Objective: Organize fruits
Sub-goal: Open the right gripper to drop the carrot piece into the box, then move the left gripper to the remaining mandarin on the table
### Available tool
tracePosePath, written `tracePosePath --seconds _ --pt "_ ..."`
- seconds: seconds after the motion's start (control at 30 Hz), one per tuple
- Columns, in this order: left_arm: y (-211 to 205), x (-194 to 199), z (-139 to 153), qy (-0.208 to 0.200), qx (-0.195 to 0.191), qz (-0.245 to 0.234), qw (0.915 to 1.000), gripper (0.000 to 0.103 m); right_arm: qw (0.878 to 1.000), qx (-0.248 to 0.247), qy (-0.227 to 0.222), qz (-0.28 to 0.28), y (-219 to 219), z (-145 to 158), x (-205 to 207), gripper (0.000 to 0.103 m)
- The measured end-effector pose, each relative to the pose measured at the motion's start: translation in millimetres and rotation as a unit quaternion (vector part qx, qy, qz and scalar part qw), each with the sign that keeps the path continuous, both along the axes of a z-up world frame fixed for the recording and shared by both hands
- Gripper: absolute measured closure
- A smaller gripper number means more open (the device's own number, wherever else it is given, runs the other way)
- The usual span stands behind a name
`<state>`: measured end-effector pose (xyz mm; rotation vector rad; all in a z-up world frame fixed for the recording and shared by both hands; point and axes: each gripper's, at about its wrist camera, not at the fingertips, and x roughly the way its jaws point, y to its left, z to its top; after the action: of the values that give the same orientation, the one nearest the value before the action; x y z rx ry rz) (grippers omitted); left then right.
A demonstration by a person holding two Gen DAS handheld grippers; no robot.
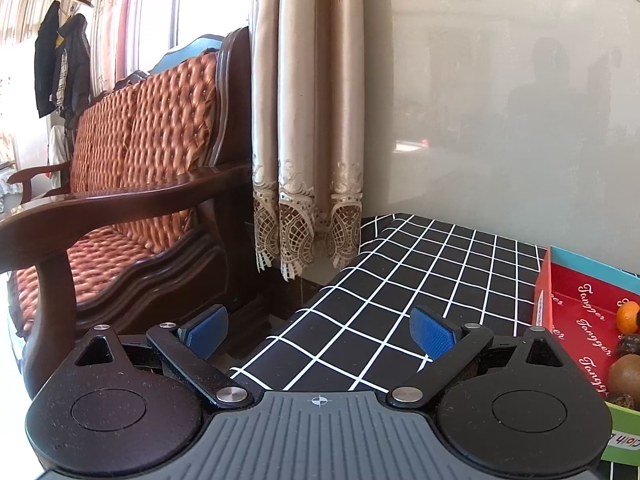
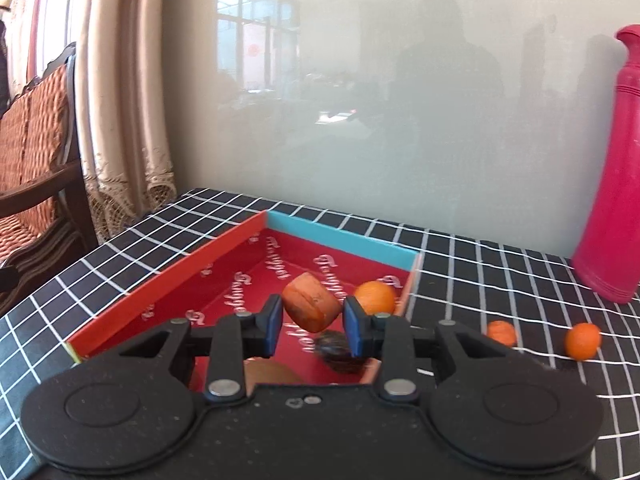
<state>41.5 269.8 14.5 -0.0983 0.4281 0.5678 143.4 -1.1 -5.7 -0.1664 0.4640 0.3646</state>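
Note:
A shallow red box with a blue far wall lies on the black checked tablecloth. My right gripper is shut on an orange-brown persimmon-like fruit and holds it over the box. Inside the box lie an orange, a dark fruit and a brown kiwi. Two small oranges lie on the cloth right of the box. My left gripper is open and empty above the table's left edge; the box with an orange and kiwi shows at its right.
A tall pink bottle stands at the back right on the table. A grey glossy wall backs the table. A wooden sofa with orange cushions and beige curtains stand left of the table.

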Motion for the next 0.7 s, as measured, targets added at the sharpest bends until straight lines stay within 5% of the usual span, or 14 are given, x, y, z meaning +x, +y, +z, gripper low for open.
tracePosePath --seconds 0.13,0.27,0.33,0.47,0.7 --pt "2.7 -0.8 -1.4 0.001 -0.002 0.003 1.0 0.006 1.0 -0.012 0.006 0.017 13.7 -6.4 -2.0 0.071" --pt "0.8 -0.5 -0.5 0.0 -0.002 -0.001 1.0 0.006 1.0 -0.014 -0.018 0.003 9.9 -4.7 -7.6 0.05" --pt "-1.1 1.1 0.4 -0.001 -0.002 -0.004 1.0 0.006 1.0 -0.008 -0.02 -0.003 2.8 -1.2 -8.0 0.049" --pt "-8.9 3.3 2.0 -0.004 -0.001 -0.012 0.9999 0.006 0.999 -0.008 -0.044 -0.03 -12.5 2.3 -10.5 0.024" --pt "-27.1 9.3 2.7 -0.002 0.002 -0.031 0.9995 0.006 0.995 0.0 -0.059 -0.079 -46.7 4.9 -8.5 0.005"
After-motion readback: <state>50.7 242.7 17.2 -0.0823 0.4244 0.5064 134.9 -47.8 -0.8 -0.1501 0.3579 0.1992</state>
